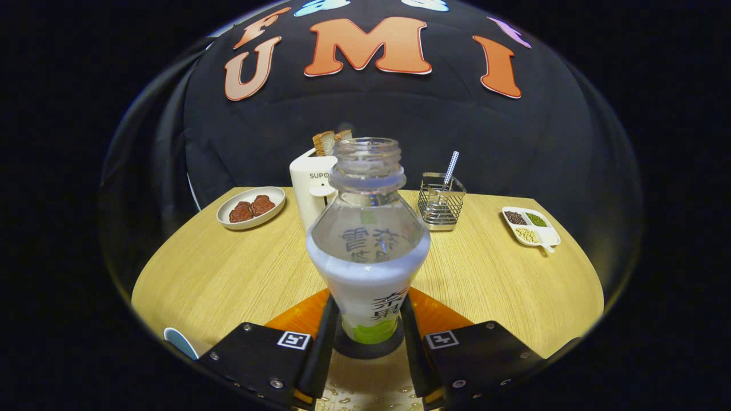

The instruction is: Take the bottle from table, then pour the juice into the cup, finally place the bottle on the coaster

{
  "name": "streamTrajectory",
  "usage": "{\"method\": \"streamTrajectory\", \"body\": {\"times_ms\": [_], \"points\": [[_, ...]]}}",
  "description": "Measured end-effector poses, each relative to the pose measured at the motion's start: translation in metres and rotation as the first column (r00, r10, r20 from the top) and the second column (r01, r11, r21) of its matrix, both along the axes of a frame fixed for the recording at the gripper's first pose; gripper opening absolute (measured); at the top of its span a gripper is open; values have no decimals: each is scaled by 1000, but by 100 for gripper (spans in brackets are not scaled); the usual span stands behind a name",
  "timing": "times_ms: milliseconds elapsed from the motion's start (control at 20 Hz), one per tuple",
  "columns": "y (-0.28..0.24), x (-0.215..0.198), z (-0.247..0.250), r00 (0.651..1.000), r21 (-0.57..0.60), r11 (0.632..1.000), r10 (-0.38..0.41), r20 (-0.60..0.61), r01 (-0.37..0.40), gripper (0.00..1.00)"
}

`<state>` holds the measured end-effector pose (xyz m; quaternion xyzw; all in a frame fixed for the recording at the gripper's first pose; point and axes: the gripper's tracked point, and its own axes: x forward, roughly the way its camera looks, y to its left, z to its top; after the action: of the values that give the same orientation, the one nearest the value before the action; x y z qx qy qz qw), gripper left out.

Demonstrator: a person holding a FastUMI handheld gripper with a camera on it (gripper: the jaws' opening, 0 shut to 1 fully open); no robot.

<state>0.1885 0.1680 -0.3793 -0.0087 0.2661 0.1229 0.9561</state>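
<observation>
The gripper [367, 337] holds the bottle [368, 240] between its two fingers, one finger pressed against each side of the lower body — closed on it, the bottle standing upright. The bottle is uncapped, clear in its upper part and filled with a whitish juice below, with a green band near its base. Its foot sits over a dark round coaster [369, 347], which lies between the fingers on the wooden table [228, 268]; whether the base actually touches the coaster cannot be told. Drops of liquid dot the table just behind the coaster, between the fingers. Beyond the bottle, close behind its left shoulder, stands a white toaster [311, 191] with slices of bread [328, 141] poking from the top. Farther left of that is a plate [251, 208] carrying two reddish-brown pieces. Beyond and right of the bottle sits a wire basket [441, 202] with a striped straw [451, 169] leaning in it — and well off to the right, a small divided dish [531, 227] of grains. Beside the left finger, a pale blue rim [180, 341] shows, possibly the cup.
</observation>
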Motion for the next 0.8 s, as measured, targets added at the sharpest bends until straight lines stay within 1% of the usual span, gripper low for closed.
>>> {"method": "streamTrajectory", "body": {"times_ms": [250, 500, 650, 700, 800], "points": [[2, -1, 3, 999, 8, 1000, -9, 35, 8, 59], [0, -2, 2, 999, 18, 1000, -23, 27, 22, 65], [-1, -8, -6, 1000, 20, 999, -28, -13, 29, 69], [-3, -10, -6, 999, 20, 999, -35, -16, 35, 71], [-4, -14, -1, 999, 37, 998, -45, -15, 46, 81]]}}
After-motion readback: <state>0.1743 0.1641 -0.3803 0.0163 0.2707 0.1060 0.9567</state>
